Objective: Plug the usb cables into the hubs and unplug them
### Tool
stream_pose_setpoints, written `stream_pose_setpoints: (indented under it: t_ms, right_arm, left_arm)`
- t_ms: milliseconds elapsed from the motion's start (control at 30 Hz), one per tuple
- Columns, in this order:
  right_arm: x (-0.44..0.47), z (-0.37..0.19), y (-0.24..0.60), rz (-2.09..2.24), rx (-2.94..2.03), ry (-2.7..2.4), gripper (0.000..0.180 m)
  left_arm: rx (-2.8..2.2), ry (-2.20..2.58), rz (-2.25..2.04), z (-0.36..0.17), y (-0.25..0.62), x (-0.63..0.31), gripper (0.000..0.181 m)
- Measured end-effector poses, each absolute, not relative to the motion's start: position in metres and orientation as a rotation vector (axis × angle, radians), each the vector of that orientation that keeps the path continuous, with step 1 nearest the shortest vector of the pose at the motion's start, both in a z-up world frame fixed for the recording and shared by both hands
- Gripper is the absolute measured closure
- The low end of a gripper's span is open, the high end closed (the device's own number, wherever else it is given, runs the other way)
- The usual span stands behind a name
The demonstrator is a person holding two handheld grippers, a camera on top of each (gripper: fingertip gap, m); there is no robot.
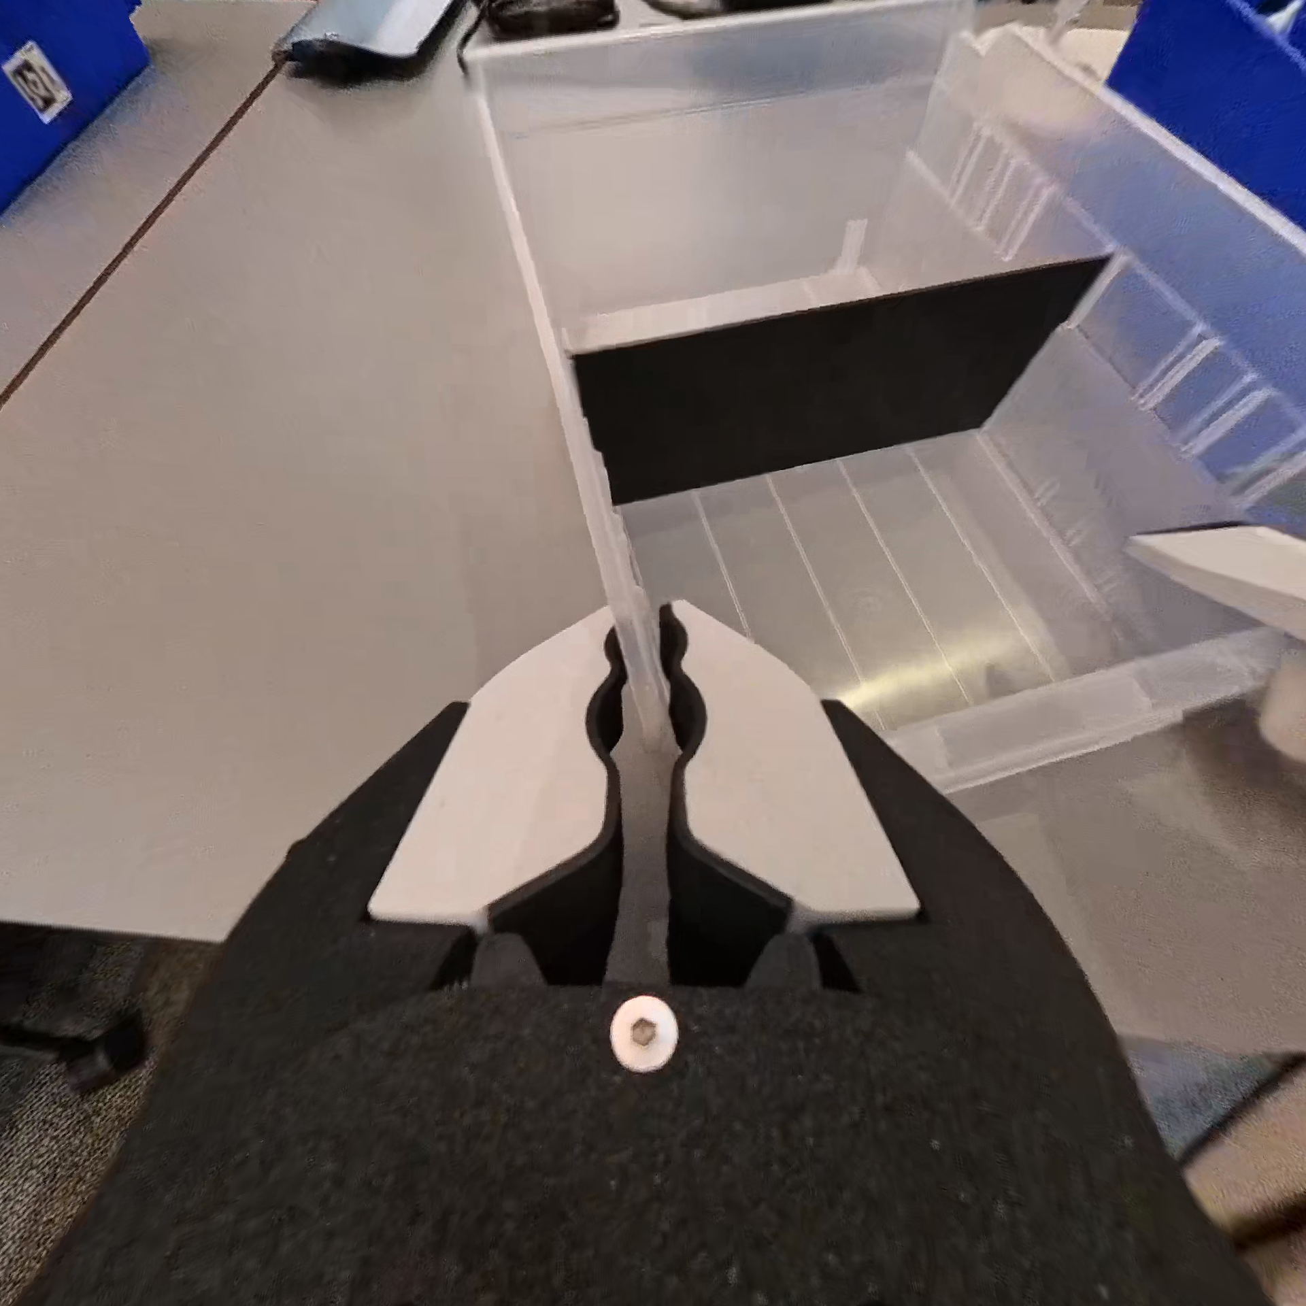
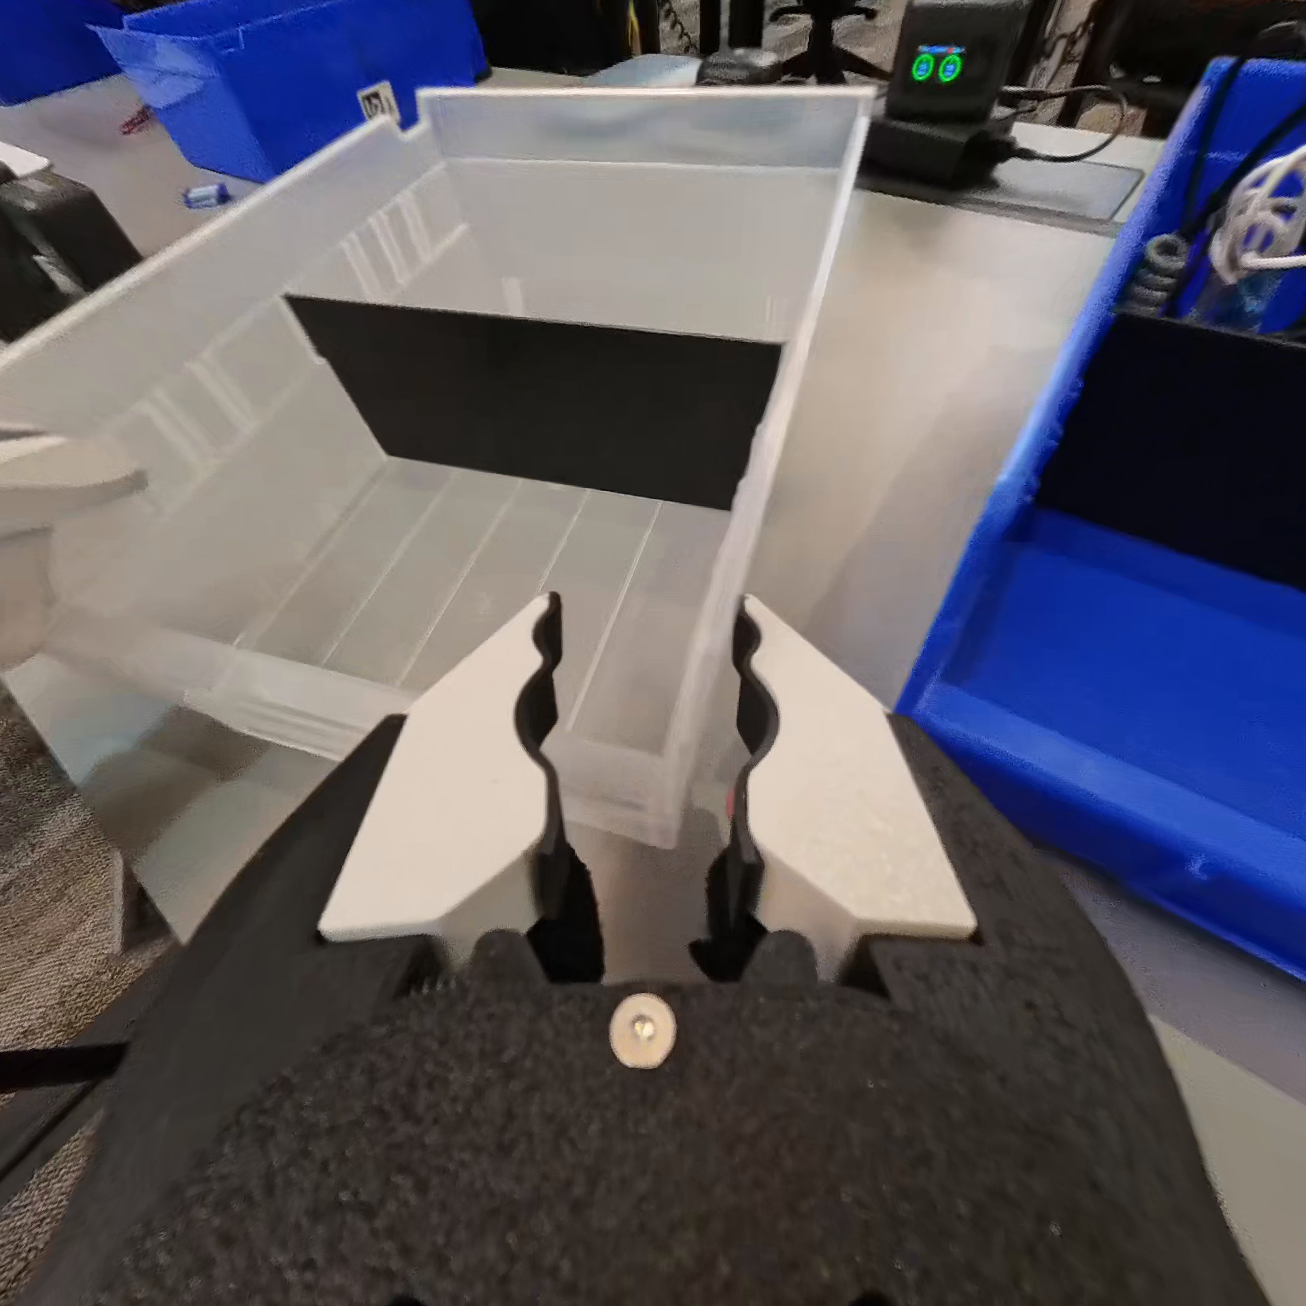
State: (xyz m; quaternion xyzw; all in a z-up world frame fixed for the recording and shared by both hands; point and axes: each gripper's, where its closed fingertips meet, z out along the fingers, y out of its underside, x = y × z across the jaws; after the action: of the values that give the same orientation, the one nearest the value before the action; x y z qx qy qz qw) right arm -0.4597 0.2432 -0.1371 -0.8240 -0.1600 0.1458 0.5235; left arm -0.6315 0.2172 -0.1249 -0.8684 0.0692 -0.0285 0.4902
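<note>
A clear plastic bin (image 1: 707, 141) with a black divider (image 1: 813, 381) stands on the grey table; both its compartments look empty. My left gripper (image 1: 639, 622) is shut on the bin's left wall near the front corner. In the right wrist view the same bin (image 2: 636, 134) and divider (image 2: 551, 403) show. My right gripper (image 2: 650, 608) is open and straddles the bin's right wall near the front. A white cable (image 2: 1265, 233) and a black coiled cable (image 2: 1159, 275) lie in a blue bin (image 2: 1131, 671) to the right. No hub is in view.
More blue bins stand at the back left (image 2: 283, 92) and at the left edge of the left wrist view (image 1: 49, 92). A black charger with green lights (image 2: 936, 71) sits behind the clear bin. The table's front edge and carpet floor (image 1: 56, 1025) are close below.
</note>
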Motion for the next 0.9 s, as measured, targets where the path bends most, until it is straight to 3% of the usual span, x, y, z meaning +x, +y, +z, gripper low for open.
stream_pose_setpoints:
  t_ms: [67,133,267,467,700,900]
  right_arm:
    - [-0.465,-0.137,0.241,0.315,-1.969,-0.408,0.136]
    - [-0.458,-0.131,0.24,0.284,-1.974,-0.393,0.175]
    - [-0.463,-0.117,0.224,0.211,-1.897,-0.478,0.176]
    - [-0.42,-0.006,0.206,0.072,-1.591,-0.409,0.176]
    - [-0.241,0.083,0.184,-0.259,-1.449,-0.238,0.176]
    - [-0.027,0.058,0.151,-0.372,-1.557,0.109,0.176]
  left_arm:
    - [-2.115,0.16,-0.01,-0.125,0.204,-0.636,0.171]
    - [-2.114,0.115,0.006,-0.124,0.191,-0.645,0.172]
    - [-2.03,0.089,0.053,-0.103,0.17,-0.648,0.172]
    - [-1.724,0.117,0.043,-0.008,0.169,-0.609,0.174]
    - [-1.517,0.289,-0.23,0.058,0.207,-0.428,0.175]
    - [-1.546,0.531,-0.38,0.054,0.219,-0.204,0.176]
